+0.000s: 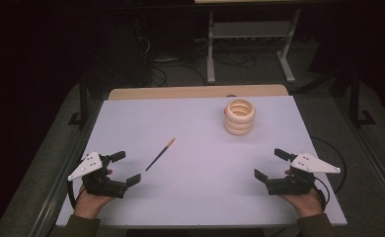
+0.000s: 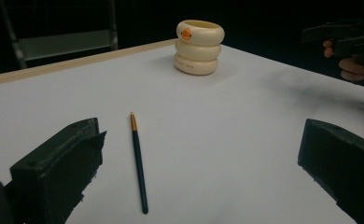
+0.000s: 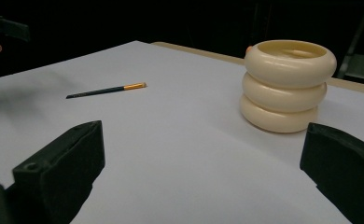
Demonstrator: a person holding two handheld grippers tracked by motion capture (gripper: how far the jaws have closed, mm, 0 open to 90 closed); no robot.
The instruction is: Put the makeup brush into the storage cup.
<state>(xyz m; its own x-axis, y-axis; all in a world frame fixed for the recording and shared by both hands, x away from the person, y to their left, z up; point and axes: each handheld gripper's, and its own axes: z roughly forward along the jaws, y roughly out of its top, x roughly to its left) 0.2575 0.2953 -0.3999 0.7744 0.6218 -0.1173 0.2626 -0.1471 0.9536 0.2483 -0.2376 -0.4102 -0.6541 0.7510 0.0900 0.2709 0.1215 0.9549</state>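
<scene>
1. The broad white rectangular counter with its pale wooden far edge carries everything; its matte top looks smooth and flat, so a thin thing on it will likely need pinching low, close to the surface.
2. Beyond it the room is dark: a grey floor with cables and a light metal stand at the back.
3. The cream-coloured holder shaped like three stacked rings stands upright toward the far right of the counter, well apart from both hands.
4. The left gripper rests at the near left corner, its fingers spread wide with nothing between them; the right gripper sits at the near right, likewise spread and empty.
5. The slim dark pencil with an orange-gold end lies flat just beyond the left gripper, pointing diagonally toward the holder. Judging by that, the step is to pick it up: approach across its length, centre the shaft between the fingers, and close gently near the middle so it does not roll or tip.
</scene>
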